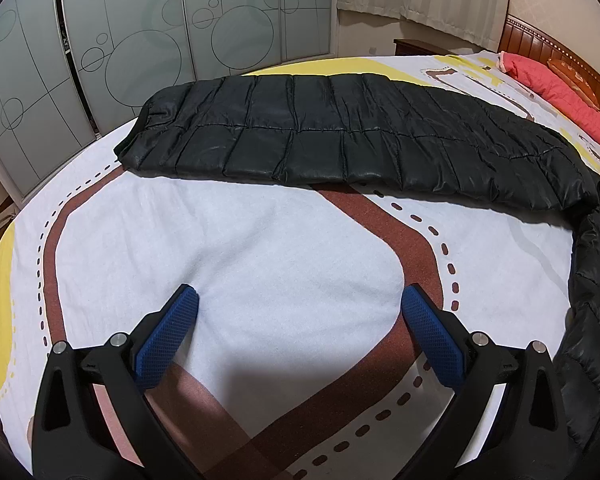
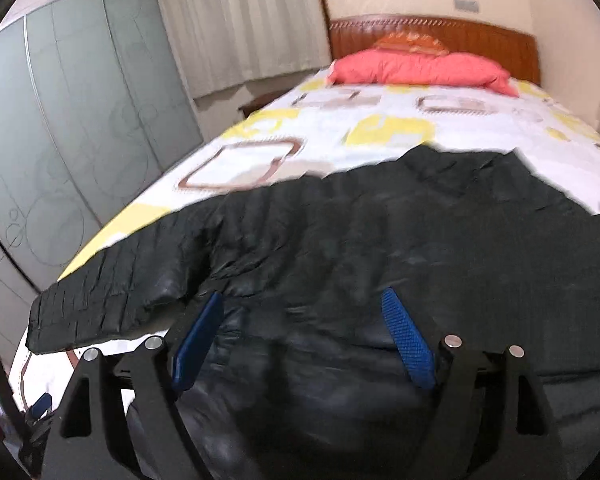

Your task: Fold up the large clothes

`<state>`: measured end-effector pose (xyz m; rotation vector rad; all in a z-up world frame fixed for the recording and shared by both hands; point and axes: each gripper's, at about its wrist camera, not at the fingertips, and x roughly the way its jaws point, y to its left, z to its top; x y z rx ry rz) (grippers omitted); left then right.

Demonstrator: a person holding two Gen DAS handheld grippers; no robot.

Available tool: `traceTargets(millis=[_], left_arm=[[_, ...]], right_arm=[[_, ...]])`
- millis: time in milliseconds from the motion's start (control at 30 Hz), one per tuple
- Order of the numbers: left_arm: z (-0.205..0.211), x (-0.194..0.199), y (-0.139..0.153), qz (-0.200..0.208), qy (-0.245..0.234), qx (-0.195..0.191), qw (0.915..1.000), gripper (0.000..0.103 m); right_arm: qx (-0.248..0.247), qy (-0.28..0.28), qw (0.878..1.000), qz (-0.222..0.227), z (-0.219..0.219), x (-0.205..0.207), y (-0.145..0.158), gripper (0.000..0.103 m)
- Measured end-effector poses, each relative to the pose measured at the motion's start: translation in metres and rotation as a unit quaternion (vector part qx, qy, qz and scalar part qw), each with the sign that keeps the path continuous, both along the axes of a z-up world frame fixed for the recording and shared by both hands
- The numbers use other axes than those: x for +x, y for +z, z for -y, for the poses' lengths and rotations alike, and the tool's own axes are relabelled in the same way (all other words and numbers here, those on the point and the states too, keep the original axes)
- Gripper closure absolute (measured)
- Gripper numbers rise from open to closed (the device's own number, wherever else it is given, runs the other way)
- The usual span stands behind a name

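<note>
We have both tools free over the bed (image 1: 260, 240), and our next concern is a clean grasp on the black quilted down jacket (image 2: 380, 248). The right gripper (image 2: 304, 336) stands with its blue pads spread wide just above the jacket's body, pinching nothing. The left gripper (image 1: 298, 320) is likewise spread, hovering over bare sheet with nothing between its pads, well short of the sleeve (image 1: 320, 132).

To fold well, we judge that we should take the sleeve near its cuff end with the left tool and pin or lift the shoulder side with the right, so the sleeve swings across the body in one flat pass. The padded fabric looks slippery and springy, so we should bite a good fold of it, not just the surface skin.

The jacket lies across the foot half of the bed, one sleeve stretched straight out toward the wardrobe doors (image 1: 120, 40). It is glossy, stitched in puffy panels, and lies fairly flat. A red pillow (image 2: 420, 68) sits at the wooden headboard (image 2: 480, 36).
</note>
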<state>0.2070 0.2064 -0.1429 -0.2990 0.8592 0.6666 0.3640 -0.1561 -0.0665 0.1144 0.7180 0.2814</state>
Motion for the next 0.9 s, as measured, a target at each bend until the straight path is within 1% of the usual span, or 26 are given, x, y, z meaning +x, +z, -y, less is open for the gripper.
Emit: traceTargets(millis=[33,67,100,167,200,233,300,333,367,400,433,467,500,533,567,600,633,667,700,767,833,867,900], left_arm=[[0.0,0.0,0.0,0.0,0.0,0.0,1.0,0.002],[0.0,0.0,0.0,-0.001,0.0,0.001,1.0,0.002],[0.0,0.0,0.0,0.0,0.0,0.001,1.0,0.002],[-0.001,0.0,0.0,0.0,0.0,0.001,1.0,0.002],[0.0,0.0,0.0,-0.001,0.0,0.001,1.0,0.002],[0.0,0.0,0.0,-0.001,0.0,0.001,1.0,0.002],[0.0,0.001,0.0,-0.001,0.0,0.003,1.0,0.002],[0.0,0.001,0.0,-0.002,0.0,0.003,1.0,0.002],[0.0,0.001,0.0,-0.003,0.0,0.004,1.0,0.002],[0.0,0.002,-0.001,-0.003,0.0,0.005,1.0,0.002],[0.0,0.002,-0.001,-0.003,0.0,0.005,1.0,0.002],[0.001,0.003,-0.001,-0.004,0.0,0.005,1.0,0.002],[0.0,0.003,-0.001,-0.004,0.0,0.005,1.0,0.002],[0.001,0.003,-0.001,-0.004,0.0,0.006,1.0,0.002],[0.001,0.003,-0.001,-0.004,0.0,0.006,1.0,0.002],[0.001,0.003,-0.001,-0.004,0.0,0.006,1.0,0.002],[0.0,0.003,-0.001,-0.004,0.0,0.006,1.0,0.002],[0.0,0.003,-0.002,-0.004,0.0,0.006,1.0,0.002],[0.0,0.003,-0.001,-0.004,0.0,0.007,1.0,0.002],[-0.001,0.003,-0.002,-0.005,0.0,0.008,1.0,0.002],[0.0,0.004,-0.002,-0.005,0.0,0.008,1.0,0.002],[-0.001,0.004,-0.002,-0.005,0.0,0.008,1.0,0.002],[0.0,0.004,-0.002,-0.005,0.0,0.008,1.0,0.002]], right_arm=[[-0.003,-0.012,1.0,0.009,0.016,-0.003,0.006,0.023],[-0.004,-0.026,1.0,0.015,0.034,-0.005,0.011,0.027],[-0.009,-0.049,0.999,0.018,0.059,-0.006,0.015,0.039],[-0.024,-0.103,0.994,0.01,0.111,-0.001,0.017,0.049],[-0.024,-0.128,0.991,0.006,0.135,0.0,0.016,0.05],[-0.018,-0.177,0.984,0.001,0.18,0.002,0.014,0.051],[-0.021,-0.229,0.973,-0.01,0.225,0.003,0.006,0.053],[-0.029,-0.253,0.967,-0.023,0.248,0.003,-0.004,0.054],[-0.035,-0.265,0.963,-0.04,0.265,0.004,-0.017,0.058],[-0.037,-0.27,0.961,-0.055,0.273,0.006,-0.027,0.058],[-0.029,-0.265,0.96,-0.088,0.283,0.009,-0.049,0.058],[-0.024,-0.256,0.961,-0.106,0.285,0.012,-0.063,0.058],[-0.029,-0.245,0.963,-0.106,0.284,0.013,-0.072,0.058],[-0.043,-0.238,0.966,-0.095,0.28,0.012,-0.073,0.058],[-0.047,-0.236,0.965,-0.1,0.277,0.014,-0.068,0.057],[-0.042,-0.237,0.965,-0.103,0.276,0.015,-0.06,0.058],[-0.033,-0.237,0.966,-0.097,0.275,0.017,-0.051,0.058],[-0.026,-0.24,0.967,-0.082,0.275,0.019,-0.04,0.057],[-0.033,-0.247,0.966,-0.064,0.276,0.022,-0.028,0.057],[-0.044,-0.253,0.966,-0.041,0.274,0.037,-0.018,0.057],[-0.042,-0.258,0.964,-0.042,0.282,0.057,-0.022,0.056],[-0.041,-0.265,0.962,-0.055,0.287,0.07,-0.032,0.056],[-0.039,-0.27,0.959,-0.08,0.292,0.082,-0.048,0.056]])
